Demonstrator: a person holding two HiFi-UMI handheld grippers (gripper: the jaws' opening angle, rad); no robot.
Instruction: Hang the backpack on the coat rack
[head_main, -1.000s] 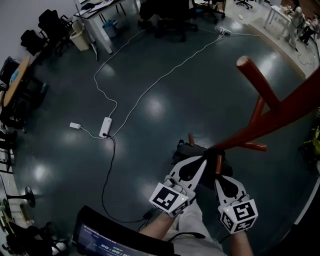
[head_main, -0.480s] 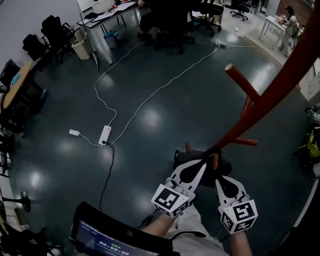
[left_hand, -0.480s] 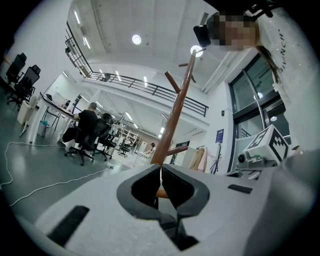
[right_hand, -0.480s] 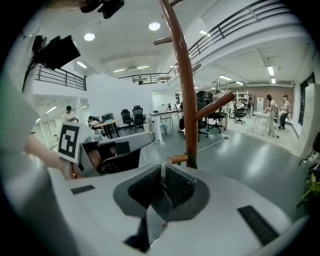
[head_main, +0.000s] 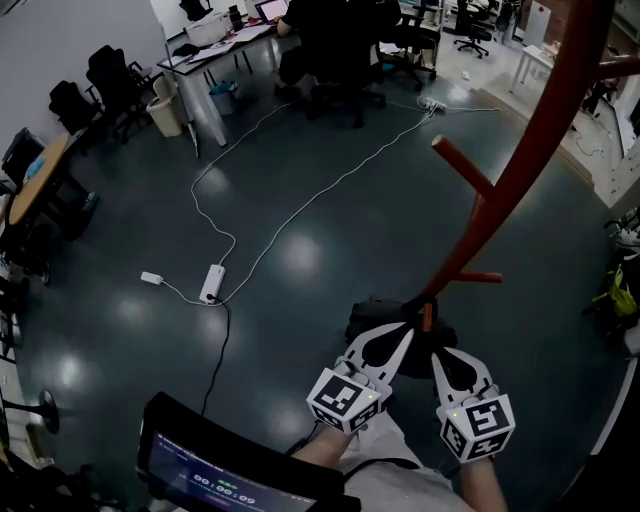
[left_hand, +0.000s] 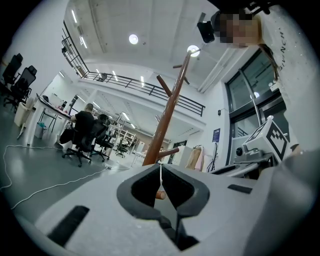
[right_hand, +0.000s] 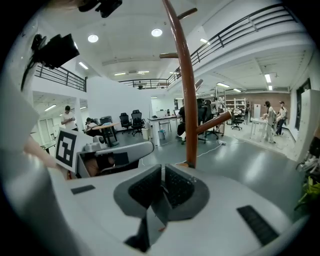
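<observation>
The red-brown coat rack rises from just past my hands to the top right, with pegs at several heights. The black backpack sits at its lower pole, right under both gripper tips. A short peg end pokes up between the two grippers. My left gripper and right gripper are both shut, tips on the backpack's top. In the gripper views the jaws are closed to a thin slit and the bag is hidden. The rack pole stands straight ahead.
White cables and a power strip lie on the dark floor to the left. Desks with office chairs and a seated person are at the far end. More chairs line the left wall. A dark screen edge is at my lower left.
The head view has tilted up, so more of the rack's pole and the far room shows. Both grippers stay shut at the backpack with the peg end between them.
</observation>
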